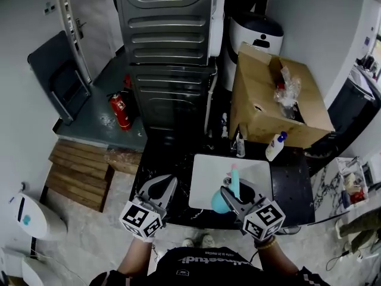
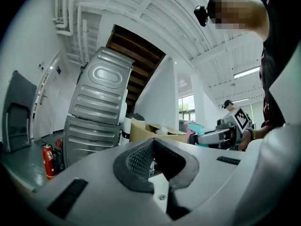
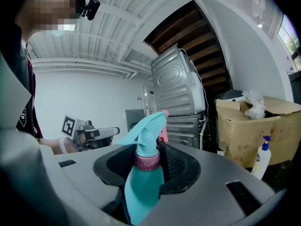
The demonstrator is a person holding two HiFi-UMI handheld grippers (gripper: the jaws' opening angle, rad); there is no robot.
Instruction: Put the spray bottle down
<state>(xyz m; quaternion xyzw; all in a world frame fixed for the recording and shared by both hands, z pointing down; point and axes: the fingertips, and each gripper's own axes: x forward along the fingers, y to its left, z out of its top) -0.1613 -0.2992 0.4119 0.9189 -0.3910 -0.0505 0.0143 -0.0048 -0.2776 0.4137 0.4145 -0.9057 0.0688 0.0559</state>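
Observation:
A teal spray bottle (image 1: 221, 202) with a pink collar and a pink nozzle tip stands upright between the jaws of my right gripper (image 1: 233, 190), which is shut on its neck and body. In the right gripper view the bottle (image 3: 143, 187) fills the gap of the right gripper (image 3: 150, 166), trigger head pointing right. It hangs over the near edge of a white board (image 1: 250, 174) lying on a black table (image 1: 292, 189). My left gripper (image 1: 159, 190) is held to the left of the board, open, with nothing between its pads (image 2: 138, 160).
A cardboard box (image 1: 268, 100) stands at the table's far side, with a white pump bottle (image 1: 275, 146) and a small bottle (image 1: 240, 148) before it. Stacked grey machines (image 1: 166, 52), a red fire extinguisher (image 1: 121, 111) and wooden pallets (image 1: 80, 171) lie beyond and to the left.

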